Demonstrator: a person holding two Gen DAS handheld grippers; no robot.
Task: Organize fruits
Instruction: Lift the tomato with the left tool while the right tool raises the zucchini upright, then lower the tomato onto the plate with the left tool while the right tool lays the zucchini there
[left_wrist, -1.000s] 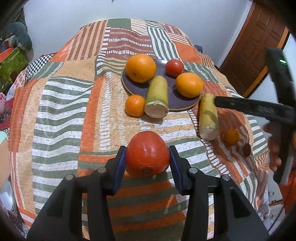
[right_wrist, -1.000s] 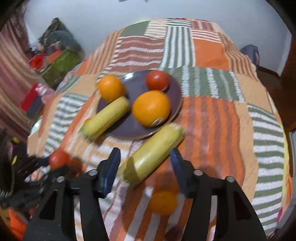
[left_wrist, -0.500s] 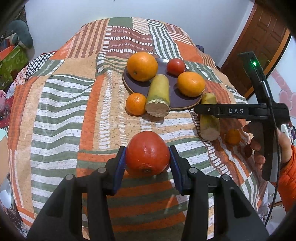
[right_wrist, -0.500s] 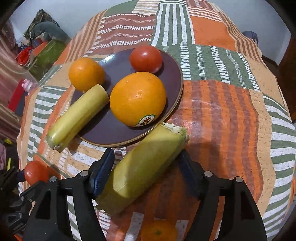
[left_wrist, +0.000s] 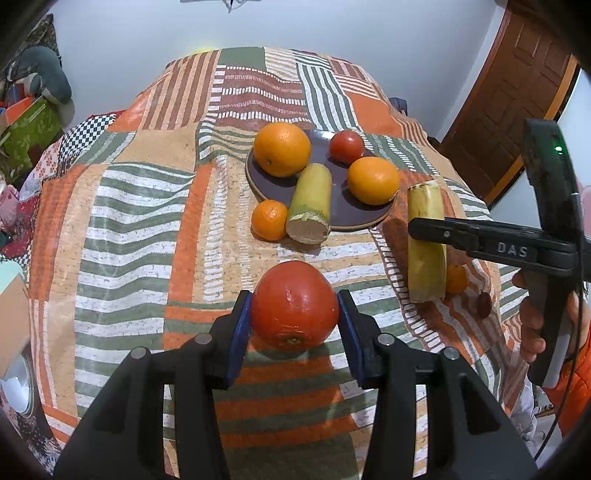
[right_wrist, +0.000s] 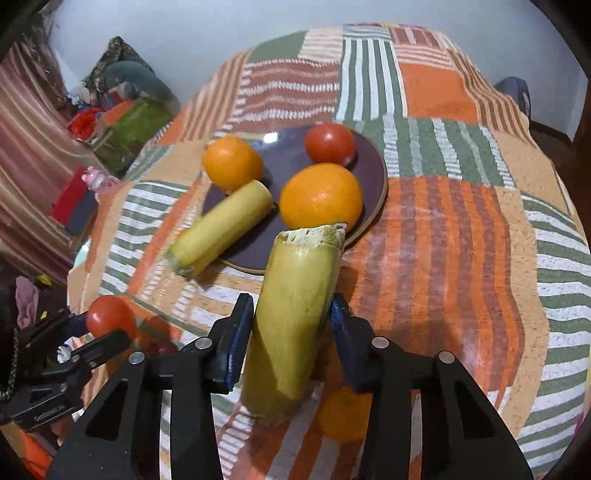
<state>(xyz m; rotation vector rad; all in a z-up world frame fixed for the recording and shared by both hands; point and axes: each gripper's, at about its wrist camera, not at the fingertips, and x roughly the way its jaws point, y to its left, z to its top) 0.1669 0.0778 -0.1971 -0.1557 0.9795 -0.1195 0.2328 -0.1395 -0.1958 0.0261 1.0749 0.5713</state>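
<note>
My left gripper (left_wrist: 293, 328) is shut on a red tomato (left_wrist: 293, 304) and holds it above the cloth, in front of the dark plate (left_wrist: 347, 216). My right gripper (right_wrist: 291, 338) is shut on a yellow-green stalk piece (right_wrist: 295, 314), lifted and tilted just in front of the plate (right_wrist: 288, 158); it also shows in the left wrist view (left_wrist: 424, 236). On the plate lie two oranges (left_wrist: 282, 148) (left_wrist: 373, 180), a small tomato (left_wrist: 346, 147) and a second stalk piece (left_wrist: 310, 205). A small orange (left_wrist: 269, 219) sits beside the plate.
A striped patchwork cloth (left_wrist: 147, 221) covers the table. Another small orange (right_wrist: 343, 417) lies on the cloth under my right gripper, with a dark small fruit (left_wrist: 483, 304) near it. A wooden door (left_wrist: 509, 110) stands at the right; clutter (right_wrist: 122, 110) lies left of the table.
My right gripper has closed on the stalk piece beside the plate and lifted it, tilting it more upright. My left gripper has kept its hold on the tomato, almost still.
</note>
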